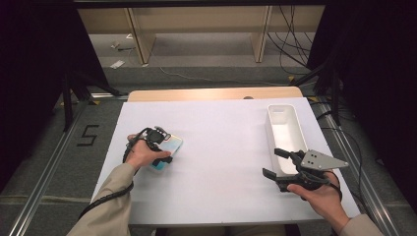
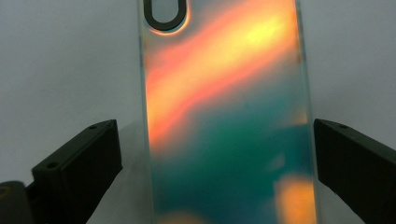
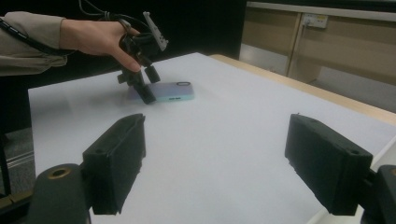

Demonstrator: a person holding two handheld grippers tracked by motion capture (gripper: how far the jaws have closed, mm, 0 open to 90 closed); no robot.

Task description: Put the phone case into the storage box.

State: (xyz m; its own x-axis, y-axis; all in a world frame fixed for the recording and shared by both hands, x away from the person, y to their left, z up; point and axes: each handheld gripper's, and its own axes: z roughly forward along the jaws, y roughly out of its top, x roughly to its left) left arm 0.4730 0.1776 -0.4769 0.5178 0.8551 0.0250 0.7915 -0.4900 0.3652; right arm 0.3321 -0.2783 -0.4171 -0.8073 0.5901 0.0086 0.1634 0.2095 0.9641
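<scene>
- White table top (image 1: 216, 162) with a wooden strip along its far edge, grey carpet floor all around, and wooden shelf legs at the back of the room.
- One phone case (image 1: 168, 147) lies flat on the left part of the table – it shines orange, green and blue, with a dark oval hole near one end.
- One left gripper (image 1: 160, 146) stands right over the case, pointing down at it. In the left gripper view the case (image 2: 229, 116) sits between the two black jaws, and there is a gap on each side, so the jaws are spread wide and do not press on it.
- From the right gripper view, the left gripper (image 3: 142, 81) leans over the near end of the case (image 3: 170, 91), and I cannot tell if a jaw tip touches it.
- One right gripper (image 1: 279, 173) is held low near the front right of the table, well apart from the case. Its jaws are wide too, with nothing but bare table between them.
- One long white tray (image 1: 275, 135) stands on the right side, close to the right edge, just beyond the right gripper.
- Lots of bare table lies between the case and the tray – the whole middle is free.
- The case is near the left edge, with a little white showing past it.
</scene>
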